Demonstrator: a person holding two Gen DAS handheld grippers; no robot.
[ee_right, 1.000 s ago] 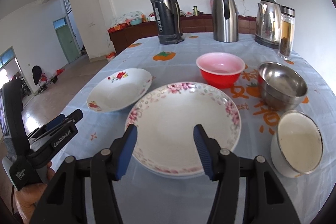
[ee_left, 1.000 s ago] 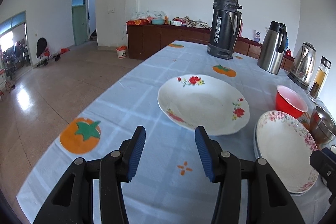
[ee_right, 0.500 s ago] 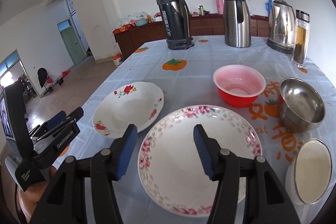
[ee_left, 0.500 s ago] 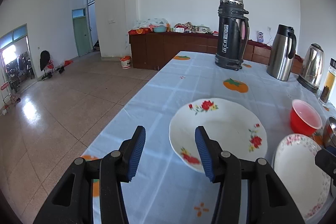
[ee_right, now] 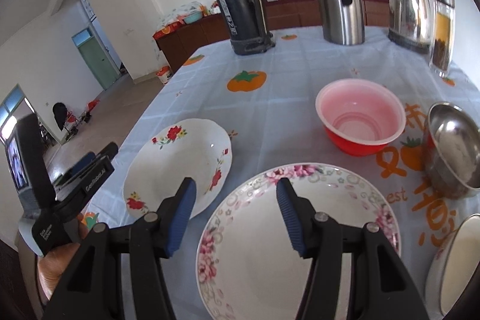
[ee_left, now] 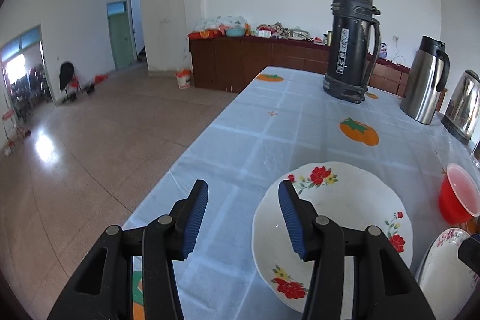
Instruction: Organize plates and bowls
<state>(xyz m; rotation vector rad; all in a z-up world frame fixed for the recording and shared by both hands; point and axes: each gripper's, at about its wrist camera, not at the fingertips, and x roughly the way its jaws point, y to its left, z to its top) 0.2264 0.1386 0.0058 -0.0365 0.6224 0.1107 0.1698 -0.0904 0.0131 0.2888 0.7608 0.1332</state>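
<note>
Two plates [ee_right: 180,158], three bowls [ee_right: 360,122] and three flasks [ee_right: 240,5] share a pumpkin-print worktop [ee_right: 285,86] in a tiled room; both claws [ee_left: 243,218] [ee_right: 235,216] gape empty.

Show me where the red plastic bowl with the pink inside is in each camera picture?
Left wrist view: the red plastic bowl sits at the far right edge, partly cut off, right of the white plate with red flowers.
Right wrist view: the same bowl is right of centre, whole, beyond the pink-flowered plate.
Shared landmark: the tall black thermos standing at the far end of the table.
</note>
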